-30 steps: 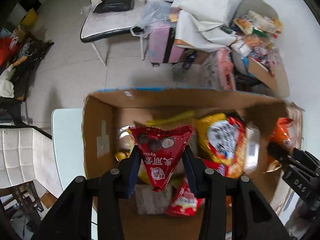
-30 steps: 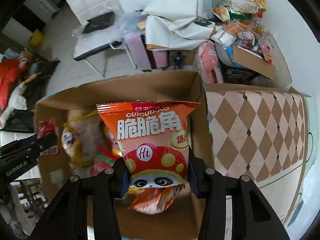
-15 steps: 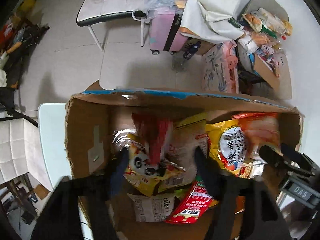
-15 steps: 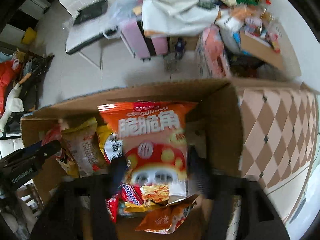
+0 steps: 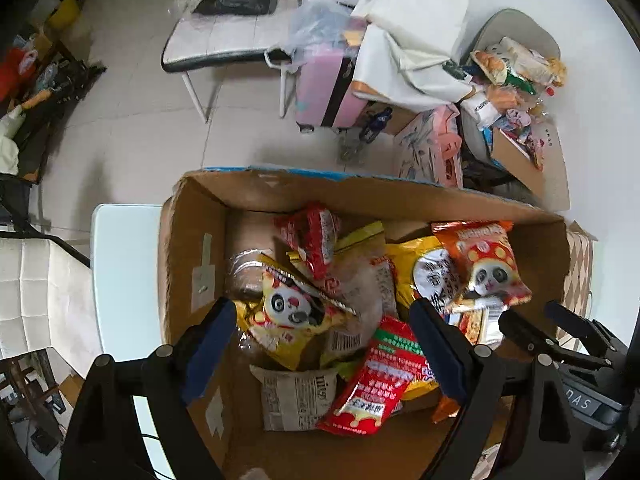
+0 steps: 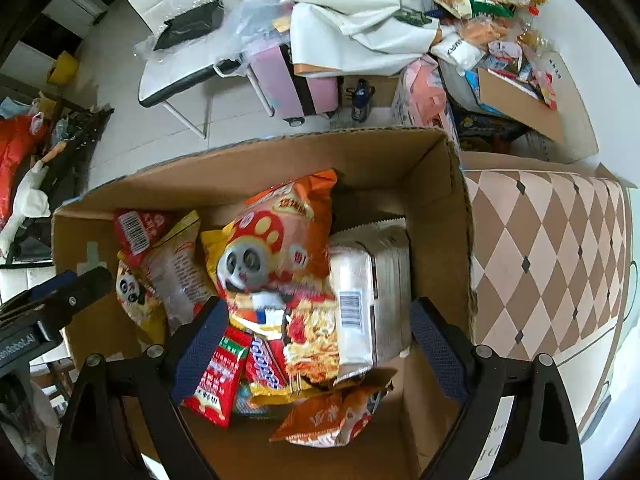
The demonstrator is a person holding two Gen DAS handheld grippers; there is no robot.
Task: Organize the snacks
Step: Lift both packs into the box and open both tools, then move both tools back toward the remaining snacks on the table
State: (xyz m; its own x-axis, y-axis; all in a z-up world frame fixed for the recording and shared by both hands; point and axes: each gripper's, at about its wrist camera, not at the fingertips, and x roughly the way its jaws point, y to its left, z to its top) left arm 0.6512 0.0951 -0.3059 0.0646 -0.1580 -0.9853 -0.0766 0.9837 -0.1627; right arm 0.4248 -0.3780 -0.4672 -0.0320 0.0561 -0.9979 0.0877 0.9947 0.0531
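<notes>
Left gripper (image 5: 322, 344) jaws are opening, right gripper (image 6: 318, 344) jaws spread and empty over the cardboard box (image 5: 192, 240), so lift straight up without snagging the orange panda bag (image 6: 280, 248).

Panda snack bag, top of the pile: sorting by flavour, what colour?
Orange panda snack bag, red spotted cap; right wrist view.

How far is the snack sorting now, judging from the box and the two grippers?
Done: many packets lie in the cardboard box, the orange panda bag on top. In hand: nothing; the right gripper is open, the left gripper is opening, empty. Left: I cannot tell; no loose packets show beside the box.
</notes>
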